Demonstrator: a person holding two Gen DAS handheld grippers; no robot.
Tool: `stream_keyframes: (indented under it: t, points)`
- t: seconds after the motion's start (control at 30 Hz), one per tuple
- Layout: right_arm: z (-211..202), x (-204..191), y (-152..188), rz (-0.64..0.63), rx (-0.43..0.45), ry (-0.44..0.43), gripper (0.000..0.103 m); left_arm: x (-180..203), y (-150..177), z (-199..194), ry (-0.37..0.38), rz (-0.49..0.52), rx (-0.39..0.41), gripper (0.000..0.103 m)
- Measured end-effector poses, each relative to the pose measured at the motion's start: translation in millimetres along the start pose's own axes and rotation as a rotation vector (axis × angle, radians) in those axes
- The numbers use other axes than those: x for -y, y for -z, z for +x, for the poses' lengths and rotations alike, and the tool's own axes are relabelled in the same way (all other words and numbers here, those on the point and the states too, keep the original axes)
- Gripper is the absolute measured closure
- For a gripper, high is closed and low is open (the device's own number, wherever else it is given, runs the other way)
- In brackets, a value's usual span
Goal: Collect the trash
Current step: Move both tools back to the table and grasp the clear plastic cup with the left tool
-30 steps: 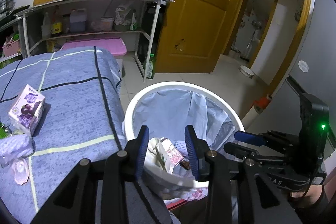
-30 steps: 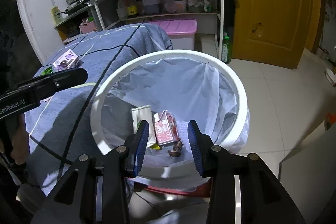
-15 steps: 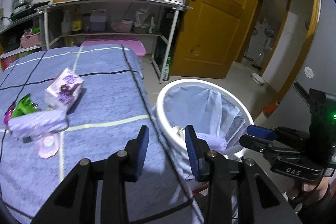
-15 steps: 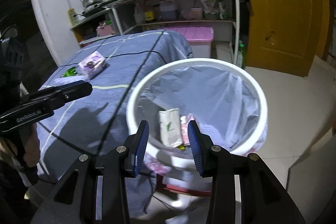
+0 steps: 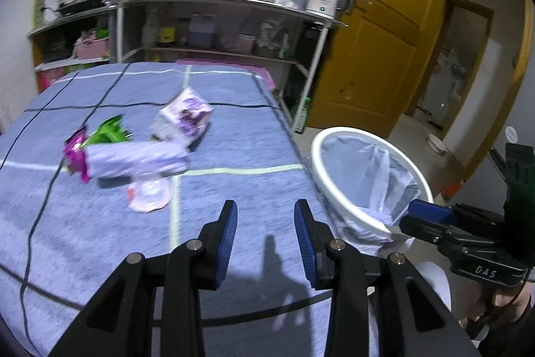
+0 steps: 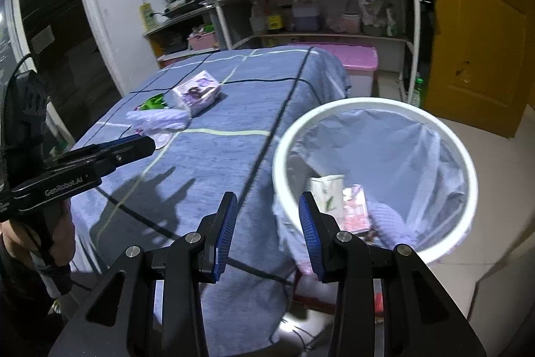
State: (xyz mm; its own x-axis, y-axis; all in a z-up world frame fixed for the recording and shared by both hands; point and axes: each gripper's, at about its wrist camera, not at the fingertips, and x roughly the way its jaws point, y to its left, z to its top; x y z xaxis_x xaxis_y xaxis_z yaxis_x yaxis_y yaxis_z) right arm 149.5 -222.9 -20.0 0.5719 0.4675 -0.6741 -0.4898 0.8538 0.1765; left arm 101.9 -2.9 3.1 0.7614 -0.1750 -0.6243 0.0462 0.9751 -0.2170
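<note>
Tabletop (image 5: pixel 234 156): perhaps five trash items (image 5: pixel 182 119).

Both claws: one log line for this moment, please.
left claw open, empty, over table | right claw open, empty, beside bin | purple carton, wrappers on table

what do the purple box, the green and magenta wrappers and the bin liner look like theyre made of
Purple box: looks like printed cardboard, flat faces with sharp folded edges, slightly glossy.
Green wrapper and magenta wrapper: probably metallised plastic film, crinkled and shiny.
Bin liner: thin translucent plastic, wrinkled and draped over the white bin rim, which looks like rigid plastic.
</note>
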Motion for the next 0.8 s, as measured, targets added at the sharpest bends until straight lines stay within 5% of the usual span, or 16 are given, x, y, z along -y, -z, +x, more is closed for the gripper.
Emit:
stream_keyframes:
  t: [0.2, 0.43, 0.8]
  points:
    - [13.0, -20.3, -3.1, -0.029, -0.012, -0.042, 0.063, -26.9, 7.9, -7.4, -0.055, -0.046, 0.003, 0.066]
    - [24.2, -36.7, -8.6, -0.062, -0.023, -0.078, 0.063, -50.1, 8.9, -10.0, -0.104, -0.095, 0.017, 0.053]
    - [40.8, -38.0, -15.9, -0.057, -0.051, -0.081, 0.063, -71.3, 0.1, 14.8, -0.157, -0.113, -0.002, 0.052]
